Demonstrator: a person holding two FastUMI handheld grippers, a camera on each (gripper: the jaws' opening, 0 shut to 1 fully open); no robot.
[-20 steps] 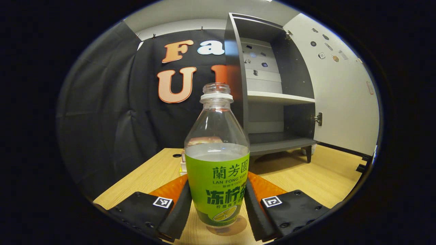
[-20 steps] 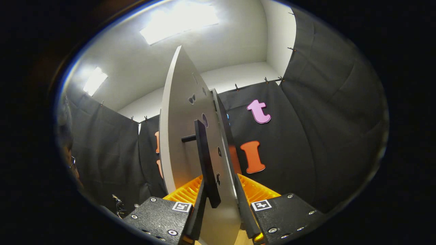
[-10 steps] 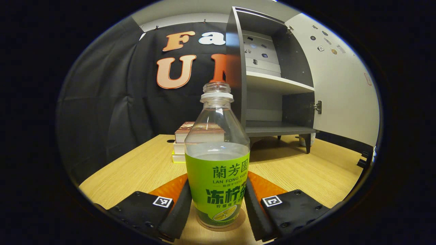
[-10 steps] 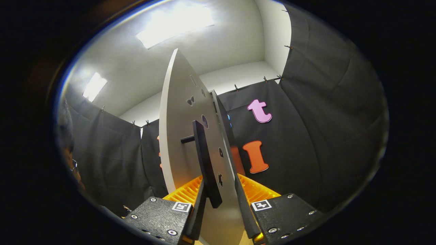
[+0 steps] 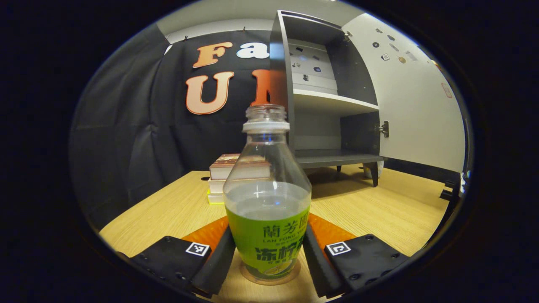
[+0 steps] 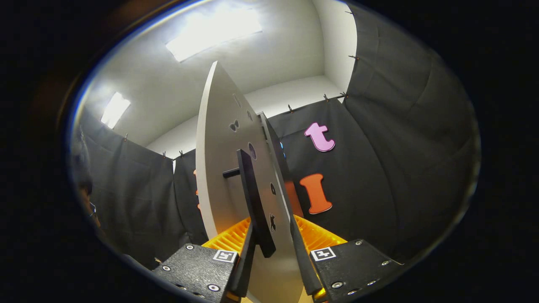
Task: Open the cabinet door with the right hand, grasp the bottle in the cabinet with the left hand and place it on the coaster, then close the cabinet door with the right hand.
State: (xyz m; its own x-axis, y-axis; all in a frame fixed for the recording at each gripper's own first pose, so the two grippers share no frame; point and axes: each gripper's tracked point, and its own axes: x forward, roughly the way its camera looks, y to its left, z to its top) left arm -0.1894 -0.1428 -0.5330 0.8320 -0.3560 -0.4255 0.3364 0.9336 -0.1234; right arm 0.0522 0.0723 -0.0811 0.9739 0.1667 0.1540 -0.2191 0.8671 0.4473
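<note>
- Left gripper (image 5: pixel 268 256) clamps the green-labelled bottle (image 5: pixel 267 202), upright on the round coaster (image 5: pixel 269 278) between its fingers.
- Right gripper (image 6: pixel 271 252) grips the open cabinet door (image 6: pixel 219 168) at its handle (image 6: pixel 252 206).

bottle (image 5: pixel 267 176): clear shiny plastic | table (image 5: pixel 379 214): smooth wood look | door (image 6: pixel 219 168): matt, maybe painted board

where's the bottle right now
In the left gripper view the bottle stands upright on the coaster on the wooden table, between the left gripper fingers, in front of the open cabinet.
</note>
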